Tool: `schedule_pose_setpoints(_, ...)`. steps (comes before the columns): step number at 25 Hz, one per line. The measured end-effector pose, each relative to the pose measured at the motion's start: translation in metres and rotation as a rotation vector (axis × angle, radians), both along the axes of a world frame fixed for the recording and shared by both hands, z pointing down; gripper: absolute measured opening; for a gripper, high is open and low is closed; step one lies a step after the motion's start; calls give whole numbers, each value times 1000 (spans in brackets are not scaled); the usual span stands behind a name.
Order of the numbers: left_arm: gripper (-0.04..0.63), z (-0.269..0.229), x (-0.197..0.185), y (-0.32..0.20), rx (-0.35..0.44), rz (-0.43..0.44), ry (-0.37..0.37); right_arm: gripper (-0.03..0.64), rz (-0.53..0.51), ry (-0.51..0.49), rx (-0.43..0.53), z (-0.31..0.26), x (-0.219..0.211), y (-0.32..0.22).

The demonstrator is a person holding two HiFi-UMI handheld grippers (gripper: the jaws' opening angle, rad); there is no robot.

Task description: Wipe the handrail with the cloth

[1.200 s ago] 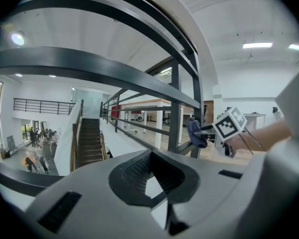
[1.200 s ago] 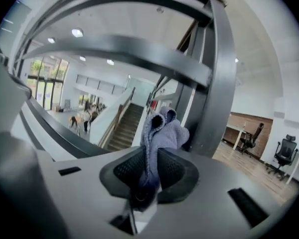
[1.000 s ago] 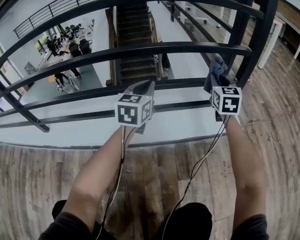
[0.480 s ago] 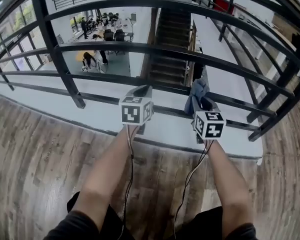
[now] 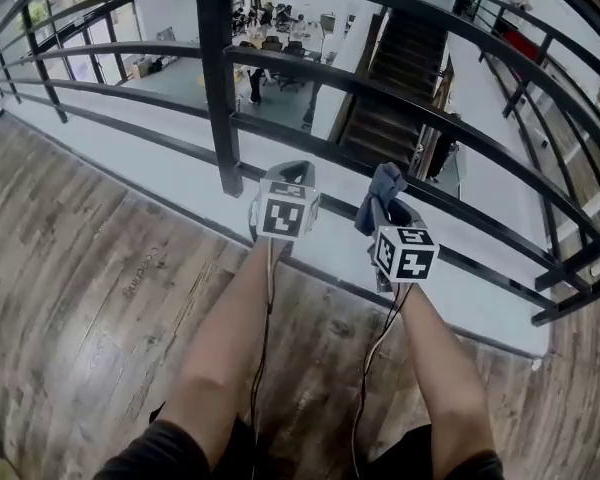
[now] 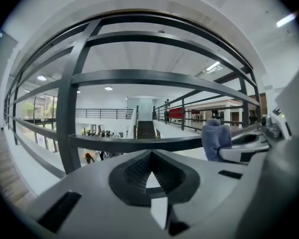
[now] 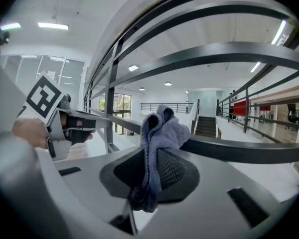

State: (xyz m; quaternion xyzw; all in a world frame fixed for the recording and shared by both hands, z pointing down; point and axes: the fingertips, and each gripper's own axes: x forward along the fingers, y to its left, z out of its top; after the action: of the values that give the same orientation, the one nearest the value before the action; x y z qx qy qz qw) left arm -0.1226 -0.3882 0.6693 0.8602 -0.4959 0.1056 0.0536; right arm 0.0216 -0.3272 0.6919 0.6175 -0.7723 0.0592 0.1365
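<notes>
- Two bare forearms reach forward from the bottom of the head view, the left forearm (image 5: pixel 225 338) and the right forearm (image 5: pixel 435 363), over a wood-plank floor (image 5: pixel 80 258).
- The left gripper (image 5: pixel 297 171) is held beside the right one, just in front of the railing. Its own view shows its jaws (image 6: pixel 150 154) clenched tip to tip with nothing between them.
- The right gripper (image 5: pixel 390 206) sits just to the right of the left one. In its own view the jaws (image 7: pixel 152 151) are clamped on a cloth (image 7: pixel 162 128).
- The cloth (image 5: pixel 380 183) is grey-blue and bunched. It sticks up past the jaw tips, and a short end hangs down between the pads.
- The cloth is right by a lower bar of the handrail (image 5: pixel 217 78). Whether it touches the bar cannot be told from any view.
- The handrail is black metal, with one thick upright post and several horizontal bars curving across the view.
- Beyond the bars the edge drops to a lower level, where a dark staircase (image 5: pixel 400 98) descends.
- Further off on that level, people (image 5: pixel 270 28) sit at desks near tall windows.
</notes>
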Motion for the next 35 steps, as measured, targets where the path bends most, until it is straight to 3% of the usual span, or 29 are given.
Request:
schedule_pose_setpoints(3, 3, 18, -40, -10, -24, -14, 23, 67, -28, -6, -49, 24, -50, -23)
schedule_pose_setpoints(13, 3, 54, -184, -50, 12, -157, -110, 67, -94, -65, -158, 96, -174, -94)
schedule_pose_setpoints(16, 3, 68, -198, -63, 23, -142, -131, 67, -132, -54, -193, 110, -210, -121)
schedule_pose_setpoints(22, 3, 113, -225, -75, -36, -135, -174, 67, -157, -9, -311, 147, -267, -178)
schedule_pose_setpoints(25, 3, 120, -235, -80, -60, -131, -106, 67, -136, -1, -313, 152, -282, -201)
schedule_pose_setpoints(31, 3, 124, -239, -88, -77, -137, -49, 67, -114, 77, -337, 152, -299, -229)
schedule_pose_setpoints(35, 3, 124, -224, -95, -77, -121, -61, 67, -94, 100, -343, 154, -293, -231)
